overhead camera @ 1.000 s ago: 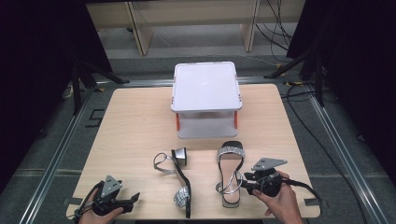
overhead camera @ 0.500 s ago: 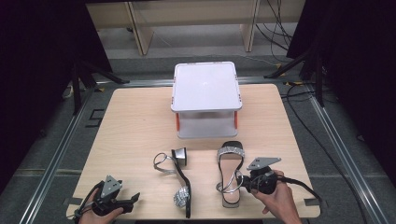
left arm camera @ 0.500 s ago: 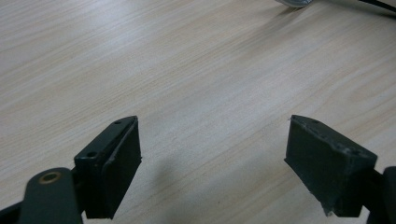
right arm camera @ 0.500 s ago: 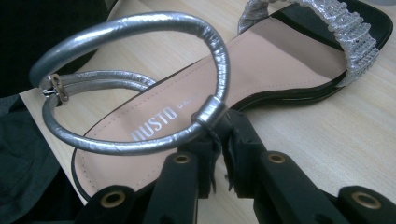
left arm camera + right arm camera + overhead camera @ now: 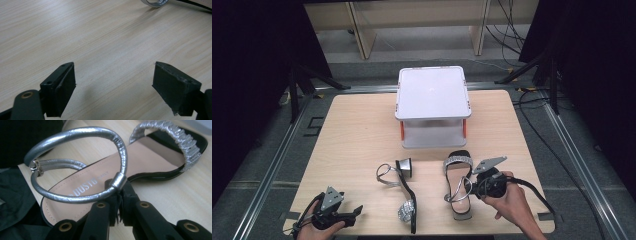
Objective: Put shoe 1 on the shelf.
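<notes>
A black sandal with silver straps stands upright on the table at the front right. My right gripper comes at it from the right. Its jaws have just been closing and are now shut on the silver ankle strap at its side seam, right gripper pressing the strap's base against the heel end of the insole. The second sandal lies on its side front centre. My left gripper rests open at the front left, its jaws wide over bare wood.
A white two-level stand with orange posts occupies the back middle of the wooden table. A bit of silver strap shows at the top of the left gripper view. Dark floor, metal rails and cables surround the table.
The right gripper has moved in a little to the left onto the sandal's ankle strap, and its jaws have closed on it. The left gripper has stayed in place.
</notes>
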Demonstrator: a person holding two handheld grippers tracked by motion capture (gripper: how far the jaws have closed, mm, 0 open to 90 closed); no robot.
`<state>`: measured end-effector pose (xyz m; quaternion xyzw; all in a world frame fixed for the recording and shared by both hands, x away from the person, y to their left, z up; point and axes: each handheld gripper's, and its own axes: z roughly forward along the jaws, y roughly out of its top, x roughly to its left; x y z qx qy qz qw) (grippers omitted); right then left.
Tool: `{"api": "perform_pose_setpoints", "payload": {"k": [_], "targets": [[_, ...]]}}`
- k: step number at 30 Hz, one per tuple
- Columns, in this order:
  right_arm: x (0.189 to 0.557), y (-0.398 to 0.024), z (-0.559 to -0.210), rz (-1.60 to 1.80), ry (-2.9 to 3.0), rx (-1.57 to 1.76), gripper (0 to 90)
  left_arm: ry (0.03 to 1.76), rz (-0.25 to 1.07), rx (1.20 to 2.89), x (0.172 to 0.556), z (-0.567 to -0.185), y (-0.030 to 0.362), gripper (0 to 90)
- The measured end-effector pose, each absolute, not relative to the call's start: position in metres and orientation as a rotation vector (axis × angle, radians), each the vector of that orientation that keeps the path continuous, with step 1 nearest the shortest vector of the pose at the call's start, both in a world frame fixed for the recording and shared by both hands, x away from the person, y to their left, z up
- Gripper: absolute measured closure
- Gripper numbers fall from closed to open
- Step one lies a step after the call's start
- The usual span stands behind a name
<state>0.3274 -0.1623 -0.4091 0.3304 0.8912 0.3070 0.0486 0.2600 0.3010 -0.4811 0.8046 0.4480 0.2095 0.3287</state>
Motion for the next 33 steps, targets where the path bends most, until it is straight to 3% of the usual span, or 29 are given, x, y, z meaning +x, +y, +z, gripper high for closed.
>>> {"api": "perform_pose_setpoints", "payload": {"k": [14, 26, 33], "targets": [[0.36, -0.159, -0.337, 0.936, 2.814, 0.995, 88.2, 1.159, 0.543, 2.111, 0.264, -0.481, 0.299, 18.1], [0.363, -0.143, -0.266, 0.957, 2.805, 0.895, 88.4, 1.175, 0.54, 2.092, 0.264, -0.482, 0.299, 18.1], [0.369, -0.133, -0.243, 0.969, 2.777, 0.848, 88.5, 1.173, 0.546, 2.1, 0.264, -0.482, 0.299, 18.1]]}}
